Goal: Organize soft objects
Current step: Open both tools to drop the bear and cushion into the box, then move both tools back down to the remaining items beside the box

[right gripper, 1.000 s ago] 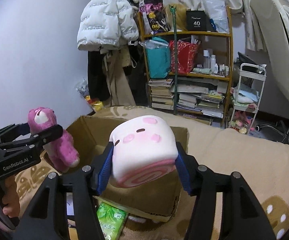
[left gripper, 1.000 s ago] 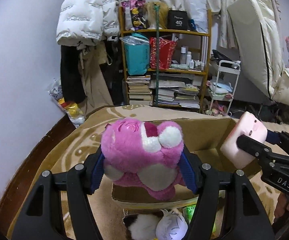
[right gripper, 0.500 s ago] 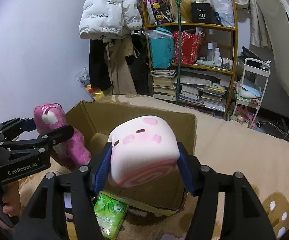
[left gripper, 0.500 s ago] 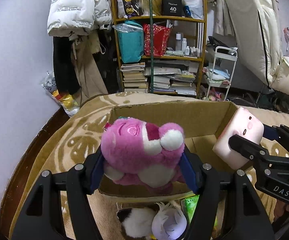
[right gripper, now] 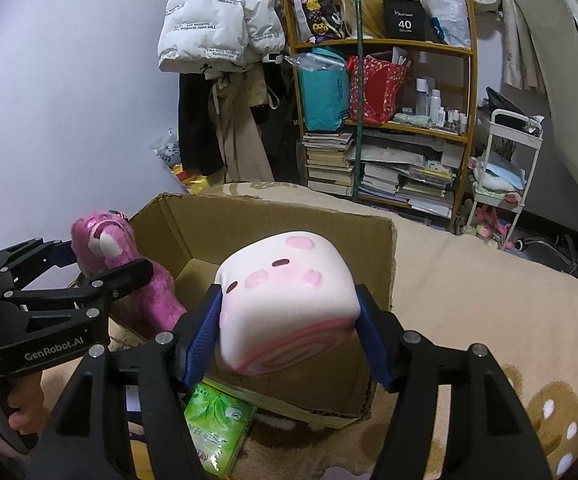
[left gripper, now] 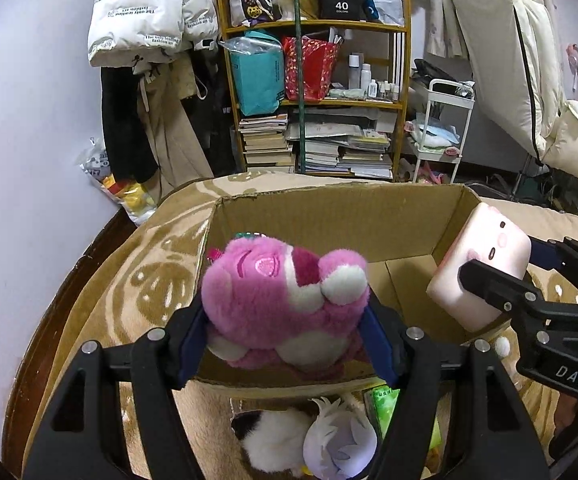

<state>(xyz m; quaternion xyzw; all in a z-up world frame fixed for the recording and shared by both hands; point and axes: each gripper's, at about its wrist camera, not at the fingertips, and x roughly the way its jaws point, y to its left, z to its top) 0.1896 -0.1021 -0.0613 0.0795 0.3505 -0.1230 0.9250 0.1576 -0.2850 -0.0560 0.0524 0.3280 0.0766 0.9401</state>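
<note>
Left wrist view: the left gripper [left gripper: 285,344] has its blue-padded black fingers [left gripper: 191,344] on either side of a shaggy pink plush bear [left gripper: 285,300] with white muzzle and paws, and both pads press into the fur. The jaws have just been opening, the bear between them. The bear sits at frame centre, over the near edge of an open cardboard box [left gripper: 329,220] of plain brown corrugated board with a ragged rim. At the right, the right gripper [left gripper: 501,276] carries a smooth, rounded pink pig cube [left gripper: 485,264] over the box's right wall. At the bottom edge, a white-and-black furry toy [left gripper: 277,436] and a pale lilac plush [left gripper: 341,448] are half hidden by the fingers. The box stands on a fuzzy tan blanket [left gripper: 129,280].

Right wrist view: the right gripper [right gripper: 289,328] grasps the pig cube [right gripper: 289,300] at centre, pads against its sides; these jaws have also just been opening. The cube hangs above the box [right gripper: 281,224]. At the left, the left gripper [right gripper: 101,268] holds the bear [right gripper: 121,264] by the box's left wall; its far finger is mostly hidden behind the plush. A glossy green tissue pack [right gripper: 217,424] lies lower centre, partly covered. A hand [right gripper: 13,404] shows at the lower left, cut off.
</note>
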